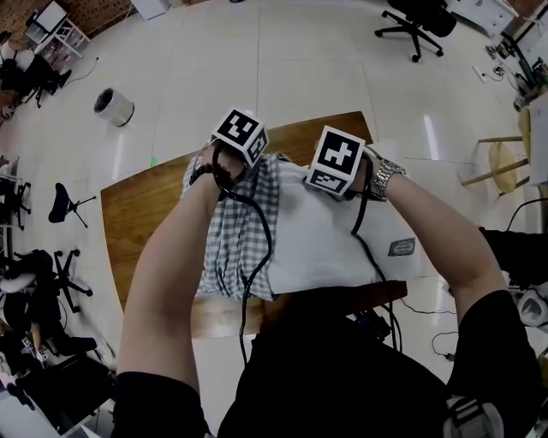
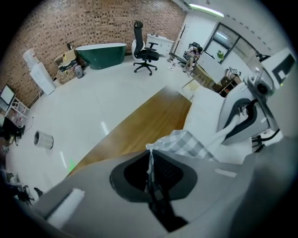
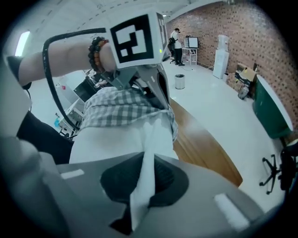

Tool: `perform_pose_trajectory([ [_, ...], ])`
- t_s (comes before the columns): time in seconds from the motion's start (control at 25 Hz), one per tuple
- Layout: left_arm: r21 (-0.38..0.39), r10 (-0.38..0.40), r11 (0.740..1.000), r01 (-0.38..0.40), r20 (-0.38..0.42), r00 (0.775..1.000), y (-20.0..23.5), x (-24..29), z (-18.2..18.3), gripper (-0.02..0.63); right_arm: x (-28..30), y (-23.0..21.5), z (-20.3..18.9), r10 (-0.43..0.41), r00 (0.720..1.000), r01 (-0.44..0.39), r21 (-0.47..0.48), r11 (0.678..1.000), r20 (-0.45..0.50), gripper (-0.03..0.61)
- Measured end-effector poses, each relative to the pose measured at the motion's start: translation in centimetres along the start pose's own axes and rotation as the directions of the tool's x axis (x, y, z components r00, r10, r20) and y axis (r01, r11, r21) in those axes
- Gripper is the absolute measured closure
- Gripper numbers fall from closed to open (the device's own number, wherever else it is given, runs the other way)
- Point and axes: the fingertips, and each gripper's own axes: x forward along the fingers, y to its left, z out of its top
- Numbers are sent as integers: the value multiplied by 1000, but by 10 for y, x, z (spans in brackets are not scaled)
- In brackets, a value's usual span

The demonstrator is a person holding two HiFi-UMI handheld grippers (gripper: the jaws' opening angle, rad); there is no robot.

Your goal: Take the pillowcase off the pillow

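On the wooden table (image 1: 141, 210) lies a white pillow (image 1: 342, 244), its left part inside a blue-and-white checked pillowcase (image 1: 231, 231). Both grippers point down at the pillow's far edge, side by side. My left gripper (image 2: 150, 173) is shut on a thin edge of the checked pillowcase (image 2: 184, 142). Shut on a pinched fold of the white pillow (image 3: 125, 144), my right gripper (image 3: 142, 186) sits just beside the pillowcase's open hem (image 3: 123, 109). In the head view the marker cubes (image 1: 240, 134) (image 1: 336, 160) hide the fingertips.
Black cables (image 1: 257, 257) hang from both grippers across the pillow. Around the table is pale floor with a white bin (image 1: 113, 107), office chairs (image 1: 415, 21), and a wooden stool (image 1: 501, 162) at the right. The table's far edge runs just beyond the grippers.
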Motion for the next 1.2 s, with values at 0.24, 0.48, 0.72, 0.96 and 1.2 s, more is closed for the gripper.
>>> perform_pose_trajectory([
  [0.24,-101,46,994,-45,4,999,15,-6,-21,598,-33,27,-11,-69,996,74,-86,994,49,561],
  [0.48,-111,128,985,-130,-27,991,41,-29,-43,598,-64,51,-14,-121,988,134,-157,978,93,563],
  [0.72,-156,192,968,-198,-52,980,66,-48,-73,598,-77,60,-25,-142,983,159,-169,973,113,563],
  [0.96,-253,195,947,-197,-35,980,86,-65,-94,597,-91,56,-28,-148,982,165,-153,974,115,563],
  [1.2,-293,211,931,-217,-51,976,101,-69,-114,597,-93,46,-34,-149,983,162,-127,979,105,561],
])
